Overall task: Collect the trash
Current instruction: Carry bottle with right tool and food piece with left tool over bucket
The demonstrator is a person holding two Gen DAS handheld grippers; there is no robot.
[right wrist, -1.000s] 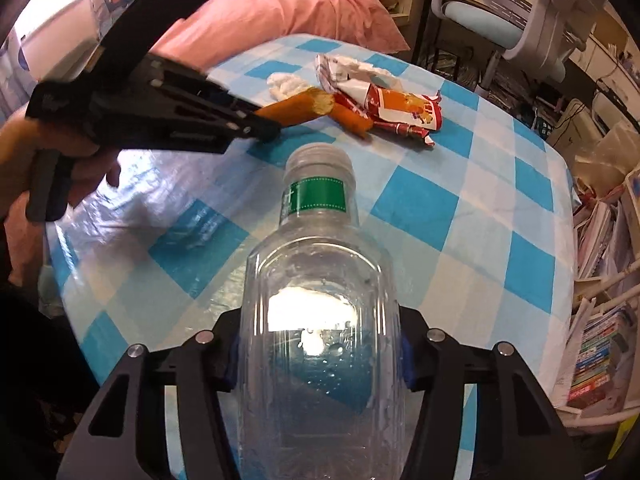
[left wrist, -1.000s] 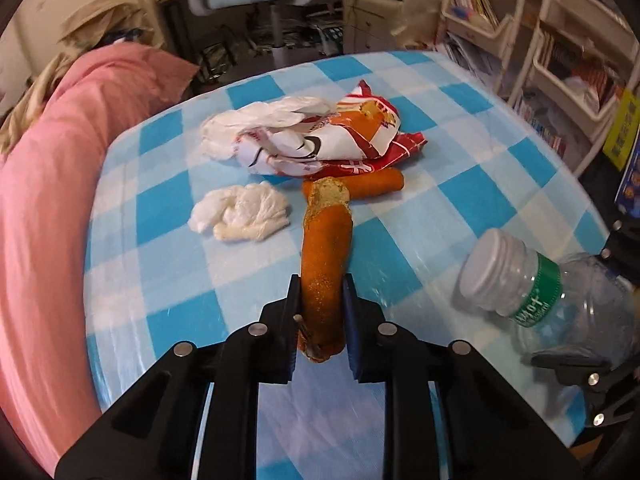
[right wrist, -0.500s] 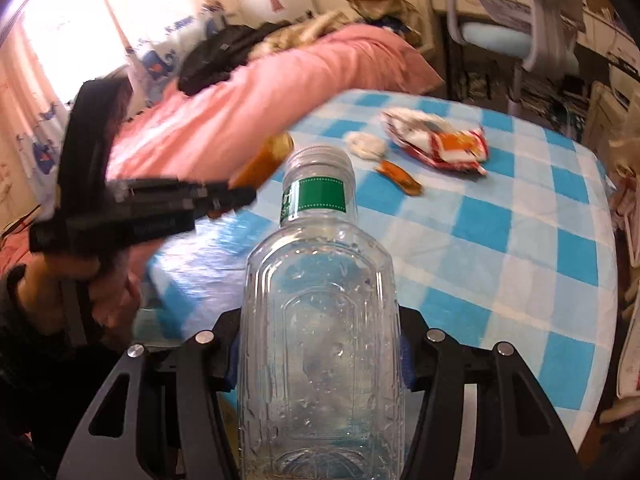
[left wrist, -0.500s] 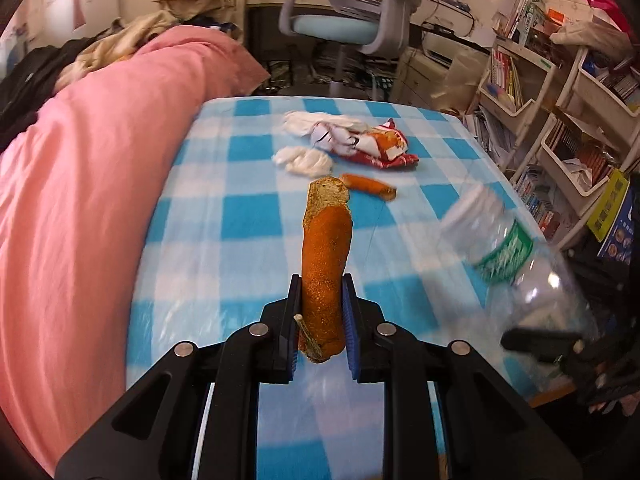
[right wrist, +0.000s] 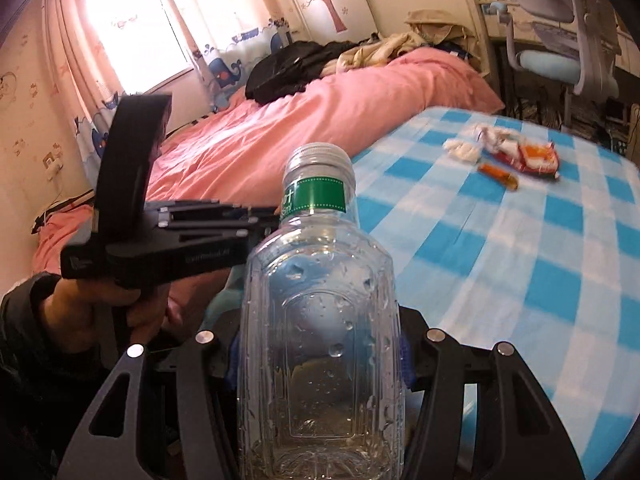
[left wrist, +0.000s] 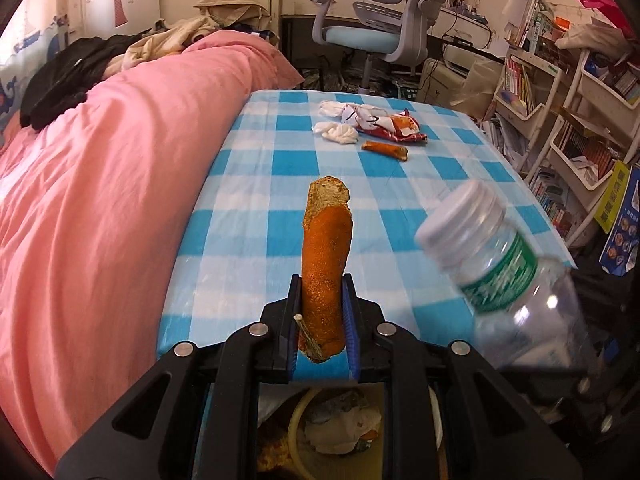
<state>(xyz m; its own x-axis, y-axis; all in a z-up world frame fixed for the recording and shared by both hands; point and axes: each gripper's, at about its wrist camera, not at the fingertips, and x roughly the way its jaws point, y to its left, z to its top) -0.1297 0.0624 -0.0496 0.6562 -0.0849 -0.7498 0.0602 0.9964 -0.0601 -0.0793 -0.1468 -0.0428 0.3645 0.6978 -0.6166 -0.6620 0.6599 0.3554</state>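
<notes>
My left gripper [left wrist: 322, 320] is shut on a long strip of orange peel [left wrist: 326, 256] that sticks up and forward. It hangs over the near edge of the blue-checked table [left wrist: 256, 184]. Below it, a bin [left wrist: 295, 420] holds crumpled trash. My right gripper [right wrist: 320, 364] is shut on a clear plastic bottle [right wrist: 320, 320] with a green label, also seen as a blurred bottle [left wrist: 500, 268] at right. At the table's far end lie a white tissue wad [left wrist: 338, 133], a red snack wrapper [left wrist: 390, 124] and a second peel piece [left wrist: 386, 148].
A bed with a pink cover [left wrist: 100, 184] runs along the table's left side. An office chair [left wrist: 384, 36] stands beyond the far end, and book shelves [left wrist: 580, 120] line the right. A hand [right wrist: 132, 312] holds the left gripper's black frame [right wrist: 180, 240].
Both grippers have drawn back from the trash pile to the table's near edge, still holding the peel and the bottle. The bin has come into view under the left gripper.
</notes>
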